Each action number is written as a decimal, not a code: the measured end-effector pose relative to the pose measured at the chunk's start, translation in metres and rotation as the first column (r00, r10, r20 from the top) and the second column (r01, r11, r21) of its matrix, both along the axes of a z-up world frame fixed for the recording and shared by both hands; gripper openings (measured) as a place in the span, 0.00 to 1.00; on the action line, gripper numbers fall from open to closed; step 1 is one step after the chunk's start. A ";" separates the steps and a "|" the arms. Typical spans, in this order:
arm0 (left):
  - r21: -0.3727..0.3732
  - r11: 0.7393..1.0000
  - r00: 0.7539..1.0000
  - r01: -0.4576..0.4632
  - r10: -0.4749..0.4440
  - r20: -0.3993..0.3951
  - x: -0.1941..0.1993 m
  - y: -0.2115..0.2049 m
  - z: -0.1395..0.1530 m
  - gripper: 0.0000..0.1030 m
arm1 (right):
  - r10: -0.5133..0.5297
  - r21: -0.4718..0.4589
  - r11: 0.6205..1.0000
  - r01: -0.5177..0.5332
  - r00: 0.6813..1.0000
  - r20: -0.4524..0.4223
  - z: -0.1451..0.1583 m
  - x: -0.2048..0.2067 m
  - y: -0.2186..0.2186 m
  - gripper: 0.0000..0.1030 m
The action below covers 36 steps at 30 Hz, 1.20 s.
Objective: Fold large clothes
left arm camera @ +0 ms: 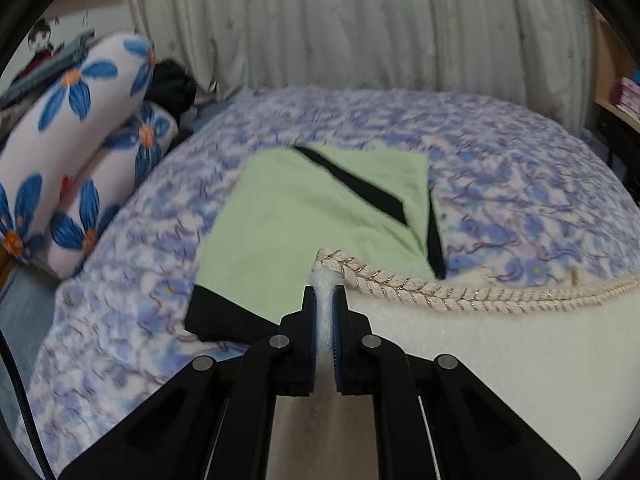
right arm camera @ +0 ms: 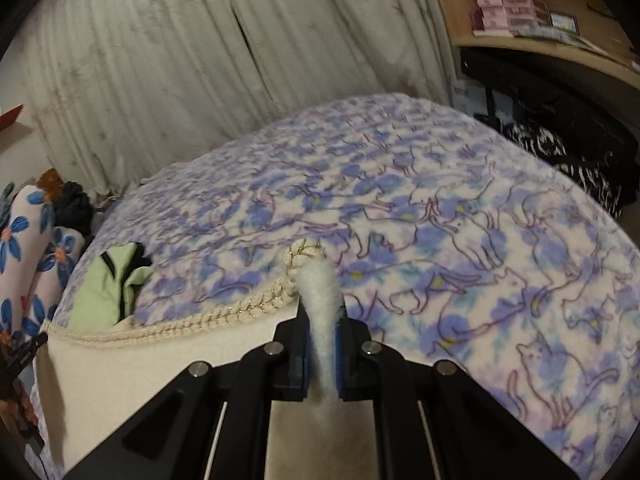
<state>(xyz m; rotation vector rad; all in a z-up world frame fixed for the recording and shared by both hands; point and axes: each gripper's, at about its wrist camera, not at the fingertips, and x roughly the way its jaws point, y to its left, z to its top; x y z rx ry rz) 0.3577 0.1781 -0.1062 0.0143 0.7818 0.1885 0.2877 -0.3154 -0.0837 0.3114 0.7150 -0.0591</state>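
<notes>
Cream fleece garment [left arm camera: 500, 360] with braided trim [left arm camera: 420, 286] hangs stretched between both grippers, above the cat-print blanket [right arm camera: 460, 208]. Left gripper [left arm camera: 325, 296] is clenched on one upper corner; the fabric sticks out just past its fingertips. Right gripper [right arm camera: 322, 312] is clenched on the other corner. A folded green garment [left arm camera: 312, 208] lies behind on the blanket.

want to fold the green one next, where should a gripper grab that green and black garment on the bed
Probably the near black hem of the green garment, coming in low from the front edge of the bed. It lies flat, already folded, and that band is the closest free edge. Both the left gripper and right gripper are shut on the white fleece garment, so that needs putting down first.
</notes>
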 end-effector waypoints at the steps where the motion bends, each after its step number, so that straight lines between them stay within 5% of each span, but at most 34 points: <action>1: -0.014 1.000 1.000 -0.010 0.010 -0.019 0.007 0.001 -0.011 0.04 | -0.012 0.005 1.000 0.012 1.000 -0.026 -0.010 0.006 -0.002 0.07; 5: 0.016 1.000 0.996 -0.015 0.016 -0.086 0.020 -0.001 -0.056 0.04 | -0.054 -0.008 0.999 0.054 0.983 -0.176 -0.065 0.032 -0.002 0.08; 8: 0.036 0.999 0.994 -0.020 0.024 -0.108 0.027 -0.001 -0.081 0.05 | -0.068 -0.011 0.998 0.067 0.976 -0.208 -0.086 0.037 -0.004 0.08; 14: 0.018 1.000 0.993 -0.026 0.028 -0.111 0.033 0.004 -0.087 0.13 | -0.079 0.014 0.996 0.084 0.972 -0.223 -0.086 0.039 -0.009 0.14; 17: 0.016 0.998 0.993 -0.058 0.060 -0.106 0.026 0.009 -0.076 0.28 | -0.090 0.026 0.995 0.098 0.974 -0.210 -0.073 0.029 -0.010 0.18; 20: 0.050 0.995 0.995 -0.082 0.085 -0.061 0.008 0.008 -0.060 0.29 | -0.096 -0.002 0.995 0.097 0.981 -0.167 -0.055 0.017 -0.002 0.18; 26: 0.009 1.000 1.000 0.009 -0.009 -0.024 -0.036 -0.023 -0.038 0.28 | 0.061 -0.043 0.997 -0.068 0.988 -0.145 -0.034 0.001 0.060 0.18; 30: 0.016 0.995 0.993 0.099 -0.098 -0.072 -0.047 -0.056 -0.053 0.29 | 0.206 -0.072 0.973 -0.221 0.962 -0.178 -0.039 0.001 0.127 0.18; 36: 0.034 0.998 0.993 0.043 -0.039 -0.107 -0.036 -0.049 -0.073 0.32 | 0.189 -0.099 0.973 -0.211 0.963 -0.195 -0.059 0.007 0.130 0.20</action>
